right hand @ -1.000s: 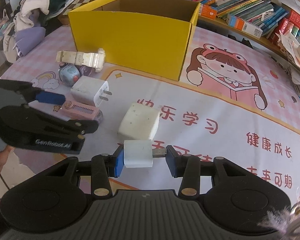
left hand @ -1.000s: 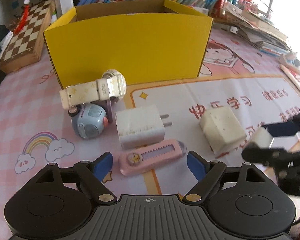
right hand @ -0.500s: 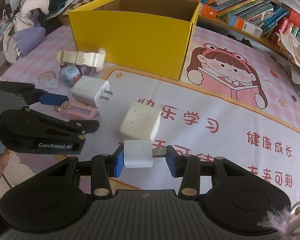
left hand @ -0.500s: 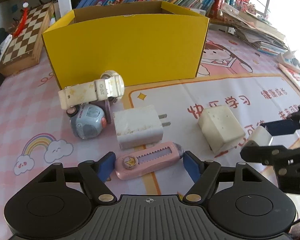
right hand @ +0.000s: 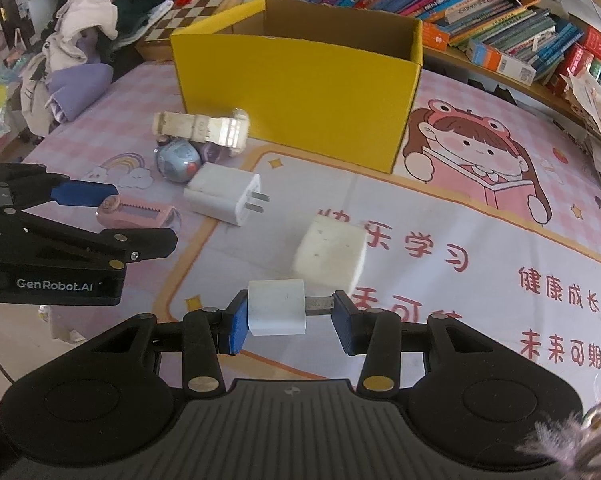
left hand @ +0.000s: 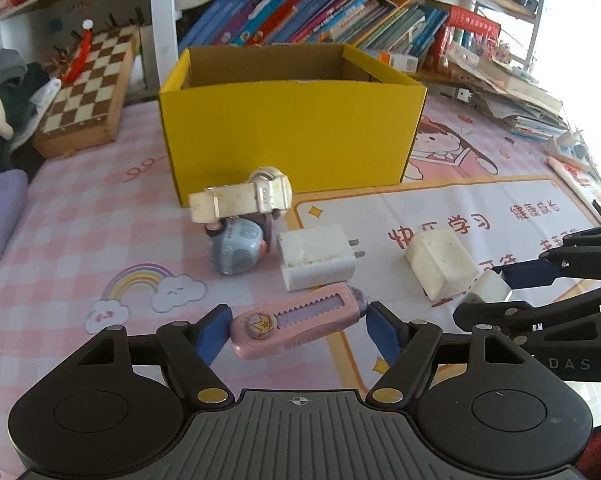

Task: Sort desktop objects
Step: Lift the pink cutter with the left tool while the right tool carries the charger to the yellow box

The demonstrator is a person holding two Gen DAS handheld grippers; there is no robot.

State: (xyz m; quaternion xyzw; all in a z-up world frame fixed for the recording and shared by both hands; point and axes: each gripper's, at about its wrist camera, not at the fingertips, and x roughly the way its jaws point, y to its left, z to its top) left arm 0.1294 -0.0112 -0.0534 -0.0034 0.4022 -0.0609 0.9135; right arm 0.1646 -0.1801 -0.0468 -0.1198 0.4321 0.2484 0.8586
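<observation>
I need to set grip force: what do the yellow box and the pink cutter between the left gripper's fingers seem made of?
Yellow open-topped box: corrugated cardboard, matte; brown inside, thin folded walls. Pink utility cutter: probably hard moulded plastic, smooth with slight sheen.

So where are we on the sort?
Nothing visible in the yellow box yet. Right gripper holds a small white adapter; left gripper has clamped the pink cutter. Still on the mat: watch, blue ball toy, white charger, white block.
</observation>
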